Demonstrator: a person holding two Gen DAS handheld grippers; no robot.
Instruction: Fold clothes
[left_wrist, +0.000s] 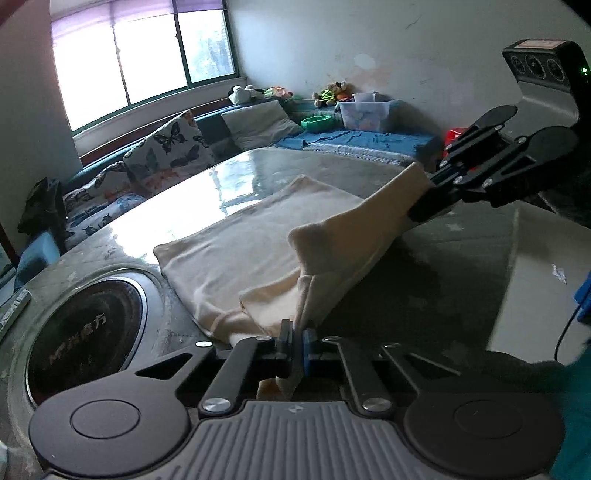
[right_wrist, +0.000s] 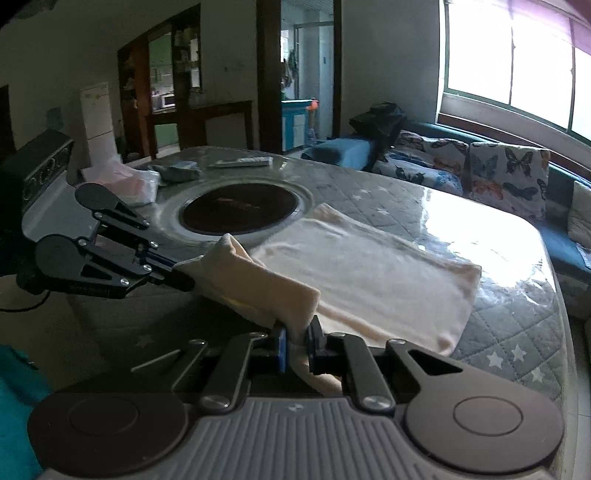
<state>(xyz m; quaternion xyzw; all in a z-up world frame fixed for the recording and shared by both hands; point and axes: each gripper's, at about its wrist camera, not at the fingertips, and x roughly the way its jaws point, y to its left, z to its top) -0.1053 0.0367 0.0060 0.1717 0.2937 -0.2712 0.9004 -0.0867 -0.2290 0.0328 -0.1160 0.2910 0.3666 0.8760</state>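
Observation:
A cream garment (left_wrist: 243, 254) lies flat on the quilted grey table (left_wrist: 443, 258); it also shows in the right wrist view (right_wrist: 373, 273). My left gripper (left_wrist: 297, 341) is shut on its near corner. My right gripper (right_wrist: 297, 345) is shut on the other near corner. Both hold the near edge raised above the table, and the lifted strip sags between them. In the left wrist view the right gripper (left_wrist: 421, 212) comes in from the right. In the right wrist view the left gripper (right_wrist: 184, 282) comes in from the left.
A round dark burner plate (right_wrist: 240, 210) is set in the table beside the garment. A remote (right_wrist: 240, 161), a grey cloth and a plastic bag (right_wrist: 129, 184) lie beyond it. A butterfly-print sofa (right_wrist: 498, 173) runs under the window. A white box (left_wrist: 535, 280) stands at the right.

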